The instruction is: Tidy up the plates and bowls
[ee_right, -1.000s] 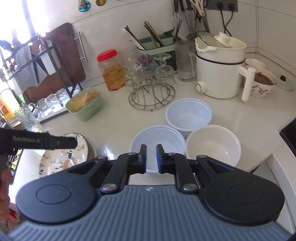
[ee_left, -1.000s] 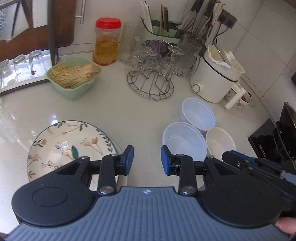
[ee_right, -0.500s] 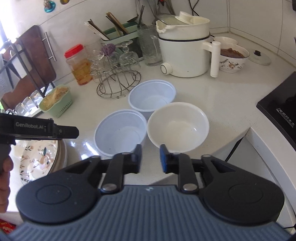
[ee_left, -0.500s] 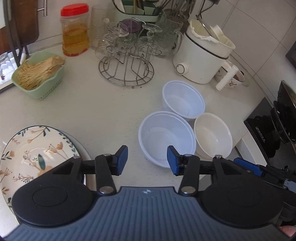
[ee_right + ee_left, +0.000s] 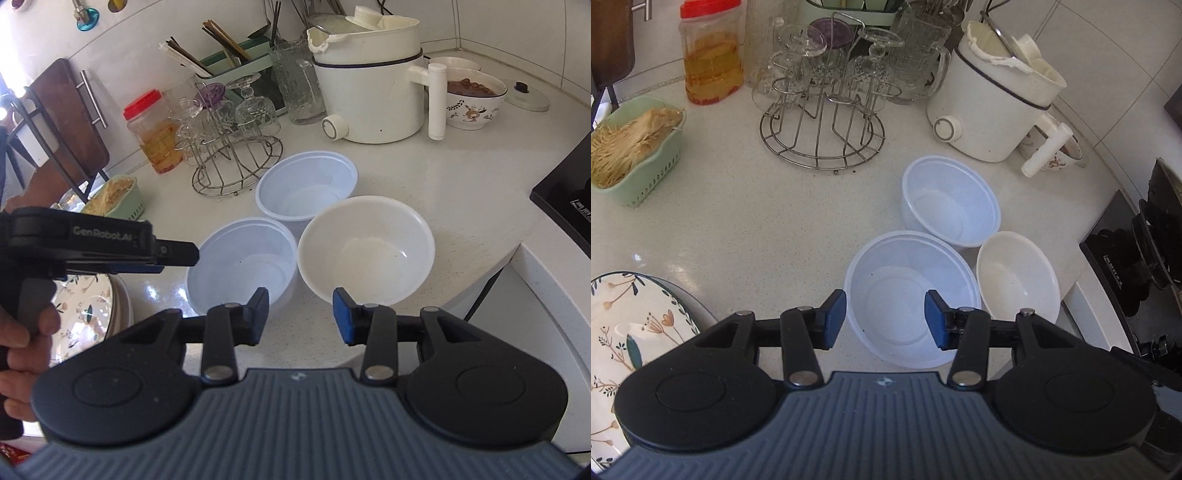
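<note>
Three bowls stand close together on the white counter. They are a near translucent plastic bowl (image 5: 908, 295) (image 5: 242, 262), a far plastic bowl (image 5: 951, 201) (image 5: 306, 188) and a white ceramic bowl (image 5: 1017, 275) (image 5: 365, 247). A floral plate (image 5: 628, 332) (image 5: 85, 295) lies to the left on a stack. My left gripper (image 5: 884, 319) is open and empty, hovering over the near plastic bowl's front part; the right wrist view shows it from the side (image 5: 177, 253). My right gripper (image 5: 300, 315) is open and empty, just short of the gap between the near plastic bowl and the ceramic bowl.
A wire rack of glasses (image 5: 823, 122), a red-lidded jar (image 5: 711, 51) and a green basket (image 5: 635, 147) stand at the back. A white electric pot (image 5: 369, 88) and a patterned bowl of food (image 5: 472, 99) are at back right. A black hob (image 5: 569, 195) and the counter edge (image 5: 517, 254) lie at right.
Both grippers have opened from nearly shut. The left one moved right and down, from the floral plate to over the near plastic bowl. The right one sank toward the bowls.
</note>
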`<state>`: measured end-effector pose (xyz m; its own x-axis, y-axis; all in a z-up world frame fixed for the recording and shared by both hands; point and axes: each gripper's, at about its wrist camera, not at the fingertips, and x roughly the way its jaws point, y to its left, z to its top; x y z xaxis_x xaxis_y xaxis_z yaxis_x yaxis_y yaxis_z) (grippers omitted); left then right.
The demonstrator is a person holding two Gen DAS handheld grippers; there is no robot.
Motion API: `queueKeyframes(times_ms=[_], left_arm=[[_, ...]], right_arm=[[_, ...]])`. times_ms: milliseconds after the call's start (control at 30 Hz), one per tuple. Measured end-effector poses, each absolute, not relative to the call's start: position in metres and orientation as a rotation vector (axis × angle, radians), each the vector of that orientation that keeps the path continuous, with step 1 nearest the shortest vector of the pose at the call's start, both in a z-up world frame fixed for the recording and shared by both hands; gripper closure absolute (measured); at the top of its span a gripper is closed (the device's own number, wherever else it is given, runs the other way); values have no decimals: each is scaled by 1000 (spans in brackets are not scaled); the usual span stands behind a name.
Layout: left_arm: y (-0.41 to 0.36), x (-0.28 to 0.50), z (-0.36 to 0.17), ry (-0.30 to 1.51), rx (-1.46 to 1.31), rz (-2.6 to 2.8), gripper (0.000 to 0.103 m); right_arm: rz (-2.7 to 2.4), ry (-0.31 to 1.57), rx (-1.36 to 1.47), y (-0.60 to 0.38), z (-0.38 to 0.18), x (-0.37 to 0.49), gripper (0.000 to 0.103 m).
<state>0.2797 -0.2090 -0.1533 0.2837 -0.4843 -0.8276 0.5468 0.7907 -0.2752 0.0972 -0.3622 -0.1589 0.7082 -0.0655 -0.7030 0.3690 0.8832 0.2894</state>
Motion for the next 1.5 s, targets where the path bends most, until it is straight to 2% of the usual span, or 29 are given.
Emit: queueKeyframes(times_ms=[633,700,800,867,1500], left_arm=[[-223,302,-178,1093,145,-652,52],[-223,305,-180,1098,150,-643,55],[-222,308,-184,1118,133,-642,67],[-223,307,-185,1118,142,-647,76],[-169,308,-166,1132,67,-556,76]], right_arm=[[-176,788,525,-361,-181,128,66],[-176,797,533,-362,-185,131,70],[-172,808,548,-363,-190,136,78],[-168,809,542,-362,-191,139,80],[-24,834,463,-336,-181,163,81]])
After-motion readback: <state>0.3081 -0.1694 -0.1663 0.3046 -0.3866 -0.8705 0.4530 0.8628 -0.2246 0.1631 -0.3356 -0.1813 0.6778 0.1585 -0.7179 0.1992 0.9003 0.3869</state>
